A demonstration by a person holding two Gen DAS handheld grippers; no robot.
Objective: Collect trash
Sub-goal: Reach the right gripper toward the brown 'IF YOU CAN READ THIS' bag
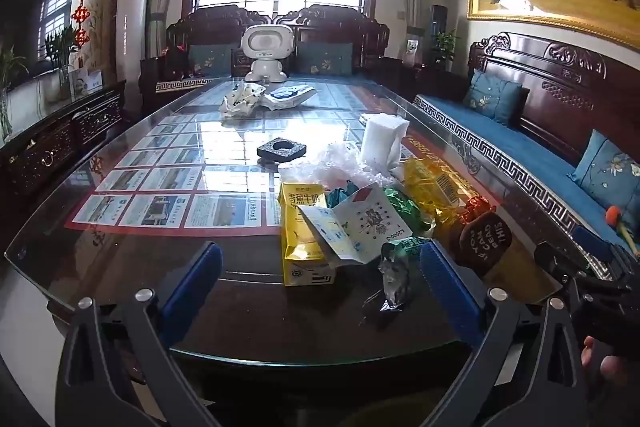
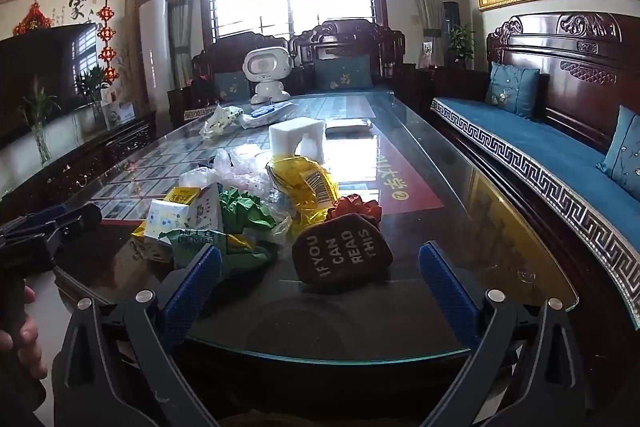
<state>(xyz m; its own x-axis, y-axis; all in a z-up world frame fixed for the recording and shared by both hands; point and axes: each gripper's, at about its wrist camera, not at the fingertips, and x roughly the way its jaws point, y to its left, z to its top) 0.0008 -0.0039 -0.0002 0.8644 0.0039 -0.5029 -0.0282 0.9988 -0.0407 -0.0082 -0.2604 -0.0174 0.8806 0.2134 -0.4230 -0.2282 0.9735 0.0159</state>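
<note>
Partly hidden things are noted first. Only the front half of the yellow banana-milk carton (image 1: 298, 227) is seen in the left wrist view, its upper face being covered by an unfolded white leaflet (image 1: 358, 225). Green foil wrappers (image 1: 404, 209) are tucked behind the leaflet, and how many there are cannot be made out. A crumpled silver wrapper (image 1: 394, 279) lies just in front of the leaflet. The red wrapper (image 2: 354, 205) is largely masked by the brown item lettered "IF YOU CAN READ THIS" (image 2: 342, 253), which stands at the near end of the glass-topped table (image 2: 460, 187). The clear plastic film (image 1: 340, 163) is blurred by glare.

One carton, one leaflet, one yellow barcoded bag (image 2: 306, 187), one white foam block (image 2: 298, 137) and one black square ashtray (image 1: 282, 149) are counted. One white toy robot (image 1: 266, 53) is seen at the far end. All the trash is heaped on the near right part of the table.

The left gripper (image 1: 320, 291) is held with its blue fingers spread wide, nothing between them, above the near table edge. The right gripper (image 2: 320, 287) is likewise spread wide and empty, the brown item lying beyond its tips.
</note>
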